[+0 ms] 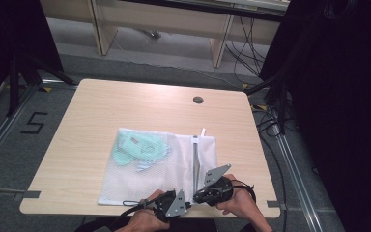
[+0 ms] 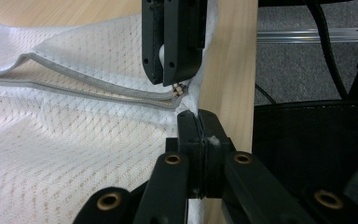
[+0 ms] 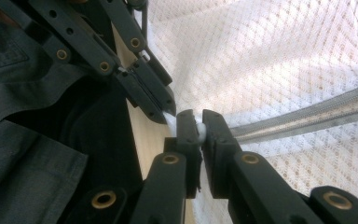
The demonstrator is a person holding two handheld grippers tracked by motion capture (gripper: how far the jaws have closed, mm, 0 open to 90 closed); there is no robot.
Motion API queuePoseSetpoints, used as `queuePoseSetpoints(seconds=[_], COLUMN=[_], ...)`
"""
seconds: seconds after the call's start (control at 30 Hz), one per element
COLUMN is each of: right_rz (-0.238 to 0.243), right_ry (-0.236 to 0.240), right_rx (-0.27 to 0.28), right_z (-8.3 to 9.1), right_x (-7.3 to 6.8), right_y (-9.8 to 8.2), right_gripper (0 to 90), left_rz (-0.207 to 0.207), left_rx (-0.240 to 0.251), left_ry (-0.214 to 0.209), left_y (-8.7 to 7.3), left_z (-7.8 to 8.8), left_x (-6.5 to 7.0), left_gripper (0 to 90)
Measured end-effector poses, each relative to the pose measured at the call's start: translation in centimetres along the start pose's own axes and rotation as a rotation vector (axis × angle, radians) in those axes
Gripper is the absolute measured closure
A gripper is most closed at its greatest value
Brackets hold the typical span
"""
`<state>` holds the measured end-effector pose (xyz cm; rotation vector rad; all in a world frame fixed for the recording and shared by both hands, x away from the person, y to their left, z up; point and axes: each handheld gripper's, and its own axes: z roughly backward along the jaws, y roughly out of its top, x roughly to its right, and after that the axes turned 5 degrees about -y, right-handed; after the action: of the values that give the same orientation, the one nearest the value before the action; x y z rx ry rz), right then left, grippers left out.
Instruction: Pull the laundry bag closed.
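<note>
I pinch the white mesh bag's [image 1: 159, 169] near corner in my left tool [image 2: 198, 122]; my right tool [image 3: 200, 125] grips its zipper [image 1: 195, 162] end just beside, at the surface [image 1: 87, 121] edge.

Left gripper [image 2: 198, 122] fingers pinch the white mesh bag [image 2: 51, 140] corner.

Both grippers are black, with linked jaw arms pinned by brass rivets. The left gripper [image 1: 187, 205] and right gripper [image 1: 196, 197] each carry a grey three-cornered plate and trail a black cable. The person wears dark grey clothing.
</note>
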<state>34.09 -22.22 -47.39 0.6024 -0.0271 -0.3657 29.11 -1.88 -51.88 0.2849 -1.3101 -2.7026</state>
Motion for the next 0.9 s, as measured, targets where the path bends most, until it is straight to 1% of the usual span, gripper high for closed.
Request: queuePoseSetpoints(seconds=[0.03, 0.07, 0.1, 0.13, 0.17, 0.2, 0.23, 0.27, 0.3, 0.33, 0.37, 0.4, 0.43, 0.47, 0.5, 0.53, 0.57, 0.6, 0.63, 0.67, 0.7, 0.73, 0.77, 0.8, 0.83, 0.87, 0.9], right_rz=[0.001, 0.001, 0.002, -0.003, -0.002, -0.003, -0.01, 0.025, -0.006, -0.007, -0.001, 0.023, 0.028, 0.024, 0.018, 0.013, -0.006, -0.004, -0.016, 0.007, -0.015, -0.008, -0.011, 0.015, 0.015, 0.02, 0.02], right_ry=[-0.014, -0.014, -0.011, -0.006, -0.008, -0.006, -0.002, -0.003, -0.01, -0.004, -0.009, -0.018, -0.034, -0.04, -0.035, -0.038, -0.035, -0.033, -0.033, -0.031, -0.032, -0.046, -0.048, -0.052, -0.058, -0.06, -0.065], right_rx=[-0.027, -0.027, -0.038, -0.036, -0.046, -0.045, -0.04, -0.034, -0.057, -0.059, -0.065, -0.067, -0.076, -0.081, -0.075, -0.071, -0.076, -0.075, -0.076, -0.065, -0.074, -0.081, -0.085, -0.073, -0.074, -0.08, -0.079], right_z=[-0.2, -0.2, -0.2, -0.3, -0.3, -0.3, -0.4, -0.5, -0.5, -0.7, -0.8, -0.9, -0.9, -0.9, -0.9, -0.9, -0.8, -0.9, -0.9, -1.0, -1.0, -1.0, -1.0, -1.2, -1.2, -1.2, -1.2], right_x=[0.1, 0.1, 0.2, 0.3, 0.4, 0.5, 0.5, 0.8, 0.6, 0.6, 0.7, 1.0, 1.1, 1.2, 1.3, 1.3, 1.3, 1.3, 1.3, 1.5, 1.4, 1.5, 1.6, 1.8, 1.9, 2.0, 2.1], right_y=[0.0, 0.0, 0.0, 0.0, 0.0, 0.0, 0.0, 0.1, 0.1, 0.1, 0.2, 0.2, 0.2, 0.2, 0.2, 0.2, 0.3, 0.3, 0.3, 0.3, 0.3, 0.4, 0.4, 0.5, 0.5, 0.6, 0.6], right_gripper=[86.3, 86.3, 86.5, 86.5, 86.5, 86.5, 86.5, 86.5, 86.6, 86.6, 86.6, 86.6, 86.6, 86.6, 86.6, 86.6, 86.5, 86.6, 86.5, 86.6, 86.5, 86.6, 86.5, 86.5, 86.5, 86.5, 86.5], left_rz=[0.004, 0.002, -0.011, -0.009, 0.005, 0.005, 0.01, 0.01, 0.01, 0.01, 0.013, 0.014, 0.004, -0.004, 0.019, 0.017, 0.002, 0.026, 0.017, 0.008, 0.01, 0.026, 0.024, 0.011, 0.015, 0.01, 0.019], left_rx=[0.002, -0.003, -0.005, -0.013, -0.008, -0.014, -0.011, -0.01, -0.013, -0.016, -0.018, -0.004, -0.017, -0.026, -0.006, -0.012, -0.019, -0.013, -0.013, -0.025, -0.022, -0.013, -0.007, -0.016, -0.011, -0.019, -0.008], left_ry=[-0.002, -0.004, -0.001, -0.003, -0.006, -0.007, -0.005, -0.006, -0.009, -0.01, -0.015, -0.009, -0.02, -0.018, -0.018, -0.024, -0.024, -0.029, -0.025, -0.024, -0.025, -0.034, -0.033, -0.032, -0.035, -0.035, -0.034], left_y=[0.1, 0.1, 0.2, 0.2, 0.2, 0.2, 0.2, 0.2, 0.1, 0.1, 0.1, 0.1, 0.1, 0.2, 0.1, 0.1, 0.1, 0.1, 0.1, 0.1, 0.1, 0.1, 0.2, 0.2, 0.2, 0.3, 0.2], left_z=[0.0, 0.1, 0.1, 0.2, 0.1, 0.2, 0.1, 0.1, 0.1, 0.1, 0.1, 0.1, 0.2, 0.2, 0.0, 0.1, 0.2, 0.2, 0.2, 0.3, 0.3, 0.2, 0.2, 0.3, 0.2, 0.2, 0.2], left_x=[0.0, 0.0, 0.0, 0.0, 0.0, 0.0, 0.0, 0.0, 0.0, 0.0, 0.0, 0.0, 0.0, -0.1, 0.1, 0.0, -0.2, -0.1, -0.1, -0.2, -0.2, -0.1, 0.0, 0.0, 0.1, 0.1, 0.2], left_gripper=[89.1, 89.1, 89.1, 89.1, 89.1, 89.1, 89.1, 89.1, 89.1, 89.1, 89.1, 89.1, 89.1, 89.1, 89.1, 89.1, 89.1, 89.1, 89.1, 89.1, 89.1, 89.1, 89.1, 89.1, 89.1, 89.0, 89.1])
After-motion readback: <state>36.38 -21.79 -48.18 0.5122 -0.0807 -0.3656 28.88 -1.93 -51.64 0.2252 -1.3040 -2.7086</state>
